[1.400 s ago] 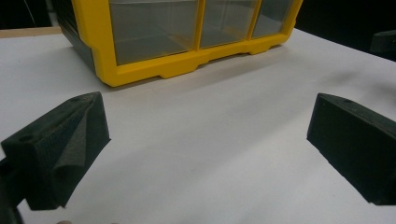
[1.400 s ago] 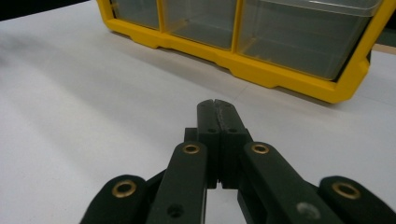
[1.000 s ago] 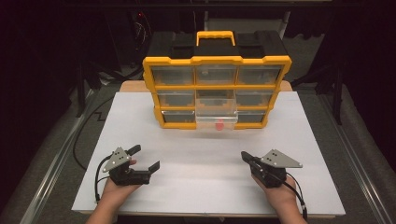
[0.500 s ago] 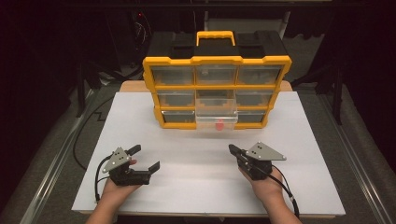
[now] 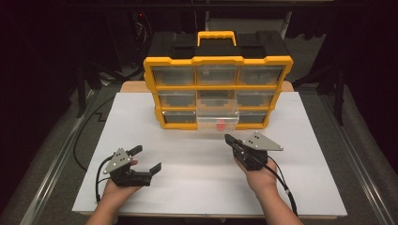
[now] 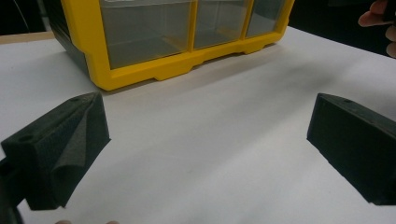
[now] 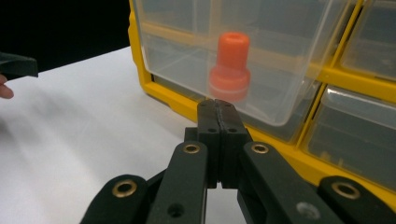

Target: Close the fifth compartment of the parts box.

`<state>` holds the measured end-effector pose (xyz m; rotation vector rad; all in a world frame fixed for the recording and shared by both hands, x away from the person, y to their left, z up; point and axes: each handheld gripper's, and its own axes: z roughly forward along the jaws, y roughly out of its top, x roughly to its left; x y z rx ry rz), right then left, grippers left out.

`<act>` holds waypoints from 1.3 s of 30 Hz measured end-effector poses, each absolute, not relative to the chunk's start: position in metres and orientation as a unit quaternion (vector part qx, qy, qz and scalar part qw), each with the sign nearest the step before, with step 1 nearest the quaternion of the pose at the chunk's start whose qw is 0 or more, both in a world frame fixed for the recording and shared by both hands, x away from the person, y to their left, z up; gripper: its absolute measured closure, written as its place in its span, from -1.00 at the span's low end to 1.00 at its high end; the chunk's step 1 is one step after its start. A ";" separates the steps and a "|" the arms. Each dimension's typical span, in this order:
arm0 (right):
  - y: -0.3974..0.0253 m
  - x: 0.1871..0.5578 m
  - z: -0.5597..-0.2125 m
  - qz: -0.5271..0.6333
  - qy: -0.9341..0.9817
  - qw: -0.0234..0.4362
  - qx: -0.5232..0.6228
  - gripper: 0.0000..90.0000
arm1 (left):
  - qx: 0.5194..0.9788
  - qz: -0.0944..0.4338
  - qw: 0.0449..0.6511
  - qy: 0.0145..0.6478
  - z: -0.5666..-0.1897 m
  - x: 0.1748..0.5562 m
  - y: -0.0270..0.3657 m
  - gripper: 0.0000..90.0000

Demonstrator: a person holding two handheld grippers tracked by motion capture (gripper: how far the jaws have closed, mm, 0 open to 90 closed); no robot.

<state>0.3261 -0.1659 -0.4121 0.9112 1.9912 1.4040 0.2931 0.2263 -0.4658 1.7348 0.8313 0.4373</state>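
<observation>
our right gripper (image 5: 229,138), jaws pressed together, has advanced from the lower right toward the frame's centre, now just short of the pulled-out clear drawer (image 5: 217,118) holding the orange piece (image 7: 229,65). our left gripper (image 5: 146,159) waits lower left, jaws apart. we judge pushing the drawer shut comes next.

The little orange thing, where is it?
The orange piece sits inside the pulled-out clear drawer at the organizer's bottom middle, just ahead of the right gripper.
</observation>
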 end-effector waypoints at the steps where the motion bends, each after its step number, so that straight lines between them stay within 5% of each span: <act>1: -0.165 0.326 -0.411 0.520 0.737 0.267 0.339 1.00 | 0.733 0.185 0.552 0.352 -0.466 0.293 0.226 -0.99; 39: -0.144 0.339 -0.368 0.538 0.719 0.297 0.326 1.00 | 0.732 0.185 0.557 0.346 -0.465 0.292 0.227 -0.99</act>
